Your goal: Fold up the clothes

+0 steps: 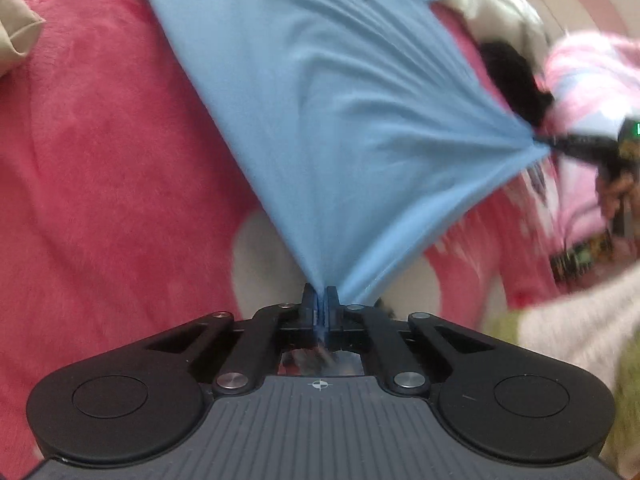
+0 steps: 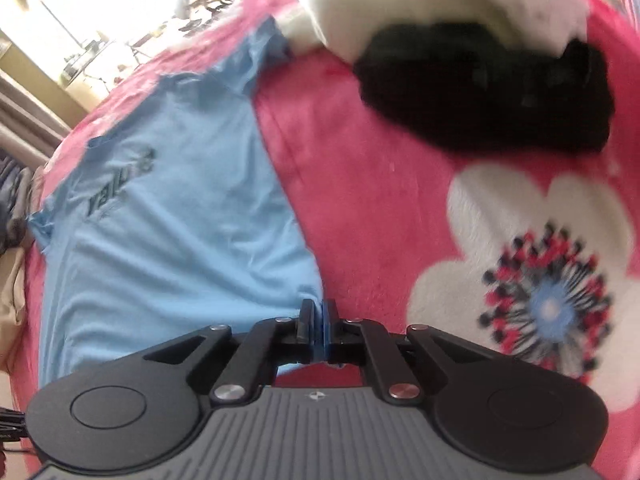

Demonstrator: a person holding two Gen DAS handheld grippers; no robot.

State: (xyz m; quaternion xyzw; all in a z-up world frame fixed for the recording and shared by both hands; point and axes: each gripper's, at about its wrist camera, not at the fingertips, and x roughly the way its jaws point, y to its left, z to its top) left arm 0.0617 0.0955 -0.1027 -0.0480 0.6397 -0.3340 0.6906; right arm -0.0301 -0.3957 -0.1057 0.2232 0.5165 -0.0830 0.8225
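Light blue cotton T-shirt (image 1: pixel 320 120) pinched at hem corners by left tongs (image 1: pixel 320 304) and right tongs (image 2: pixel 319 316), both clamped shut. Hem stretched taut over pink floral fleece blanket (image 2: pixel 360 200). Step judged: spreading before fold. Next: hem to be carried toward far collar.

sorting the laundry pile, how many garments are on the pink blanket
3 clear: light blue t-shirt pinched by both grippers, black garment beyond it, white garment behind that. More may be hidden.

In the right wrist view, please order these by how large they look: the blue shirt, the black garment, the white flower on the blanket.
1. blue shirt, the largest.
2 and 3. white flower and black garment look alike in size; the flower is nearer the camera and partly cut off, so I do not rank them.
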